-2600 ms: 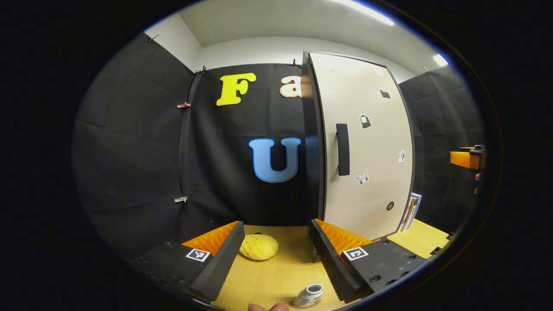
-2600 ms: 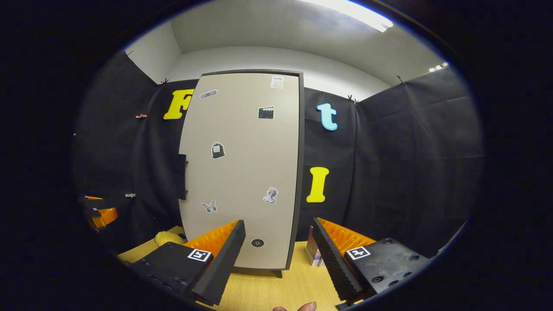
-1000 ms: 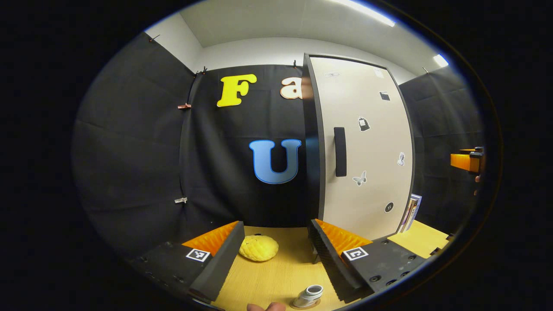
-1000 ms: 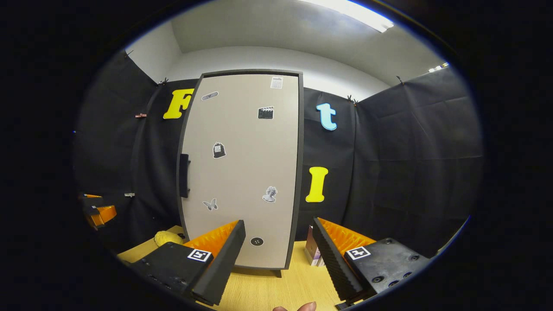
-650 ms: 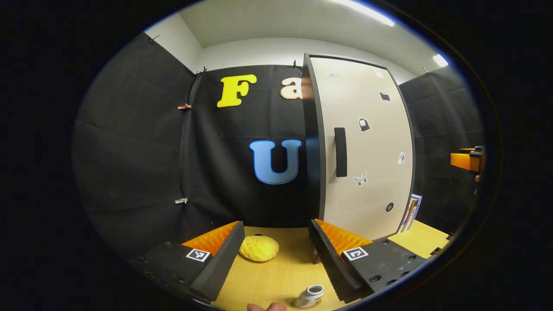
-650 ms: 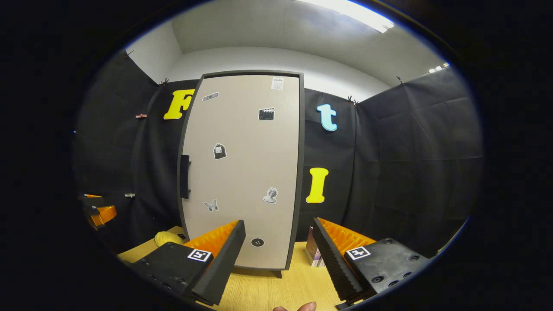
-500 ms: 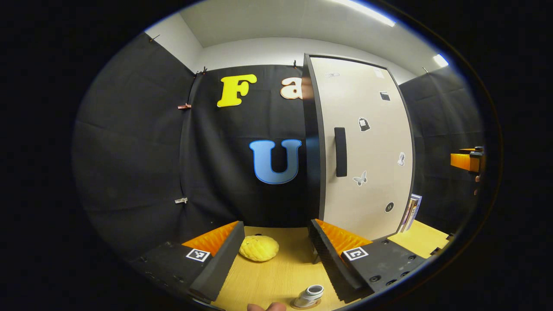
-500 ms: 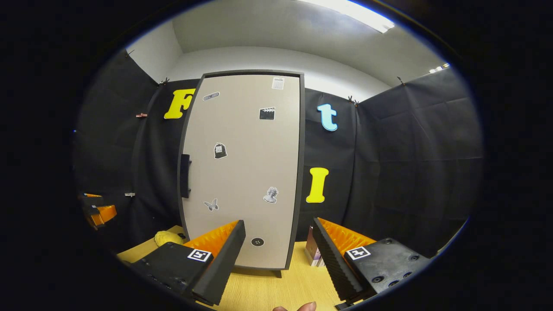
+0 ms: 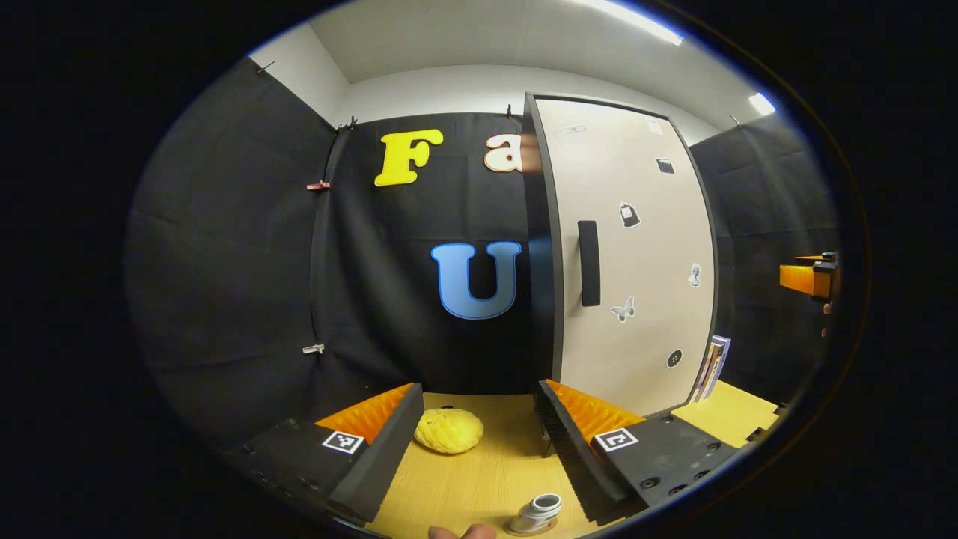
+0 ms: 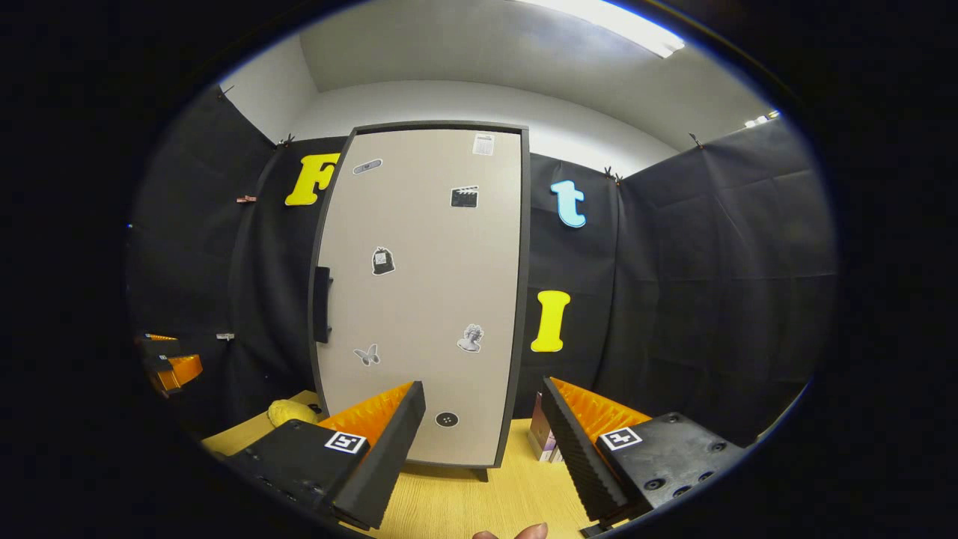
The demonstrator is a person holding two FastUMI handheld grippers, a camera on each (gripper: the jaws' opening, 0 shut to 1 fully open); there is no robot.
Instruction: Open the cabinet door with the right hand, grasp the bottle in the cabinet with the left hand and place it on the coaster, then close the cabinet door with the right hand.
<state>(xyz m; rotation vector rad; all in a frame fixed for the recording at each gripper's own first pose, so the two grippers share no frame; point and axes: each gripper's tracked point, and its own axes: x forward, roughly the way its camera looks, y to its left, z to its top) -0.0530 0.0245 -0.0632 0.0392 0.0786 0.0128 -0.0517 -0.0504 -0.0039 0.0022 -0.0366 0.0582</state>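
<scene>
We see one small white bottle (image 9: 537, 513) with an open round mouth, standing tilted on a thin brown coaster (image 9: 528, 529) on the wooden worktop (image 9: 479, 479), just in front of our left claw (image 9: 474, 430). Its claw fingers are spread wide with nothing between them. One beige cabinet door (image 10: 419, 292) with a dark frame stands shut, bearing one black handle (image 10: 322, 304) at its left edge and seven small stickers, none readable. Our right claw (image 10: 483, 425) faces the door, spread apart and empty. One yellow bumpy bun-like thing (image 9: 448, 430) lies beyond the left claw. A few books (image 9: 712, 365) lean beside the cabinet. Each claw finger carries one square black-and-white marker (image 9: 343, 441).
</scene>
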